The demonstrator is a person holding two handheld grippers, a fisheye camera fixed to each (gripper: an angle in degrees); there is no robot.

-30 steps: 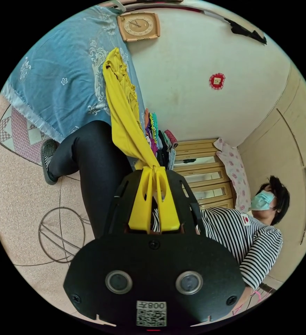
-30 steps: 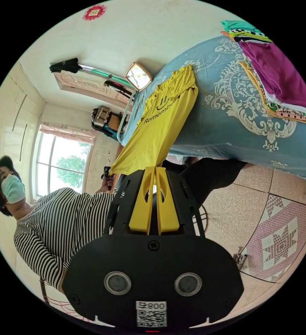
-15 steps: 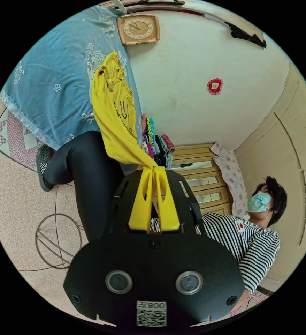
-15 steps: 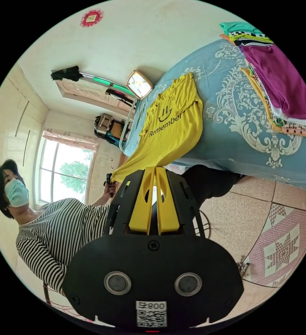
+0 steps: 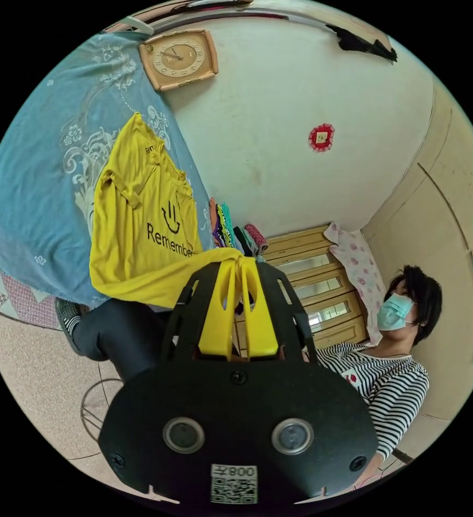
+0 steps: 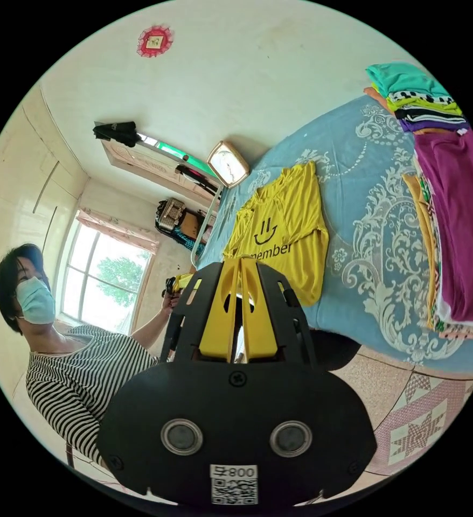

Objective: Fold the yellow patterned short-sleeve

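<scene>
Shirt: spread print-up on bed, hem corners lifted. Left gripper and right gripper: each clamped on a hem corner. Folding barely begun; all folds remain.

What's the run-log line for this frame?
phase: spreading shirt on bed | left gripper: shut on yellow shirt hem | right gripper: shut on yellow shirt hem | shirt: print up on blue bedspread | fold: not started
</scene>
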